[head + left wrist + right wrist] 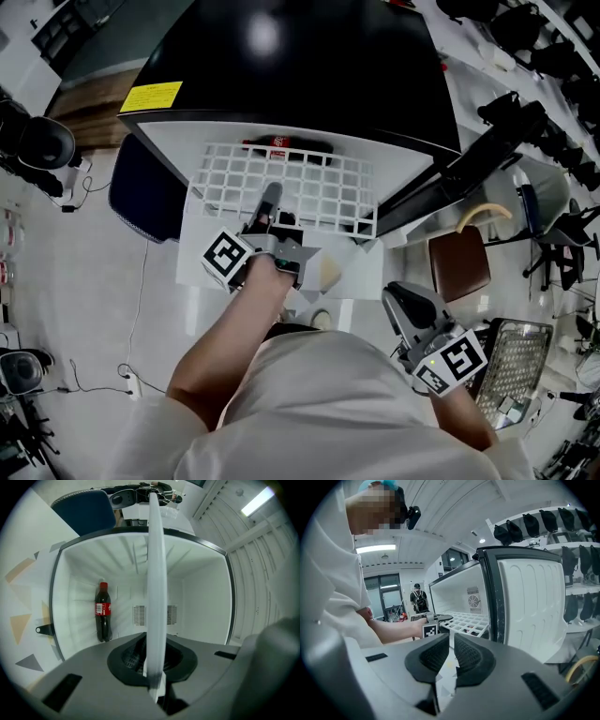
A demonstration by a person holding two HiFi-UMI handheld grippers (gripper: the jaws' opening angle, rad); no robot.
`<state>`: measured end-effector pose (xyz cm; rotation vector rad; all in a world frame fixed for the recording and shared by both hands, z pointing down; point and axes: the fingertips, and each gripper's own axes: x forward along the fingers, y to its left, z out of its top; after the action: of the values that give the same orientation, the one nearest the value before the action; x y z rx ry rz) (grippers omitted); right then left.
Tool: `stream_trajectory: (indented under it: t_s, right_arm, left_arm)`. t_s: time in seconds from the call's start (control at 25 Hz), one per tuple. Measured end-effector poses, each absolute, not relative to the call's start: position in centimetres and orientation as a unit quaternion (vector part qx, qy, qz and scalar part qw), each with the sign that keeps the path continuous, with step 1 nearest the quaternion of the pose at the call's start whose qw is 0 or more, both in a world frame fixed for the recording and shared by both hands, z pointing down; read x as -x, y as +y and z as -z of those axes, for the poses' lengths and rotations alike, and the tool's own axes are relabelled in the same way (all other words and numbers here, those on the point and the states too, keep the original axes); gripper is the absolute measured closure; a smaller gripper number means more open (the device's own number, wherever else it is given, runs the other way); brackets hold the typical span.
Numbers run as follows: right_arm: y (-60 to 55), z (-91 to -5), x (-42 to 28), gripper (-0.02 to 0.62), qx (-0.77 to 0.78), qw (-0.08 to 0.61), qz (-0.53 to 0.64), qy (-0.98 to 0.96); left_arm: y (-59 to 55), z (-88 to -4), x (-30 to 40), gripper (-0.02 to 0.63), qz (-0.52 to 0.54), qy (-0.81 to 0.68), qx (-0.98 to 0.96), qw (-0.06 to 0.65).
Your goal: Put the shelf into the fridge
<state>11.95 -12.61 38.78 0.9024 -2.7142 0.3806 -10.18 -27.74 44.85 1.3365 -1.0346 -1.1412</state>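
**Q:** Nearest the viewer, what is the right gripper (451, 656) doing?

**A:** It waits well back from the fridge (206, 597), off to the side of the open door (529, 606). Its jaws are drawn together to a thin slit and carry nothing. This keeps it out of the loading path, probably in reserve to steady things.

**Q:** And the left gripper (152, 667)?

**A:** It stands just in front of the fridge mouth. Its jaws are pinched on the near edge of the shelf (291, 183), about midway along that edge. A central hold should balance the white wire grid, so one hand can keep it flat and push it straight in.

**Q:** Where is the shelf relative to the fridge?

**A:** Its far edge has entered the mouth, and its near part, with the gripper, is outside. The insertion looks partly done.

**Q:** How much room is there at the edges?

**A:** The grid spans almost the whole cavity, so both side edges run close to the fridge's inner walls. Little sideways play remains, and a skewed push could jam a corner. The door is swung wide, so the front of the fridge is unobstructed.

**Q:** What is farthest in?

**A:** A dark bottle (102, 613) with a red label lies on its side near the fridge's back wall. It is off the shelf's plane, so it appears not to block the slide.
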Motion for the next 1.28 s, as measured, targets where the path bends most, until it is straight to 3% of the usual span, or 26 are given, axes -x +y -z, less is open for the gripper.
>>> stream_trajectory:
  t_s: [1.28]
  right_arm:
    - [-13.7, -39.3, -10.6, 0.554, -0.414, 0.122, -0.158, -0.888]
  left_arm:
    - [-38.3, -44.3, 10.5, 0.568, 0.426, -0.401, -0.611, 0.533]
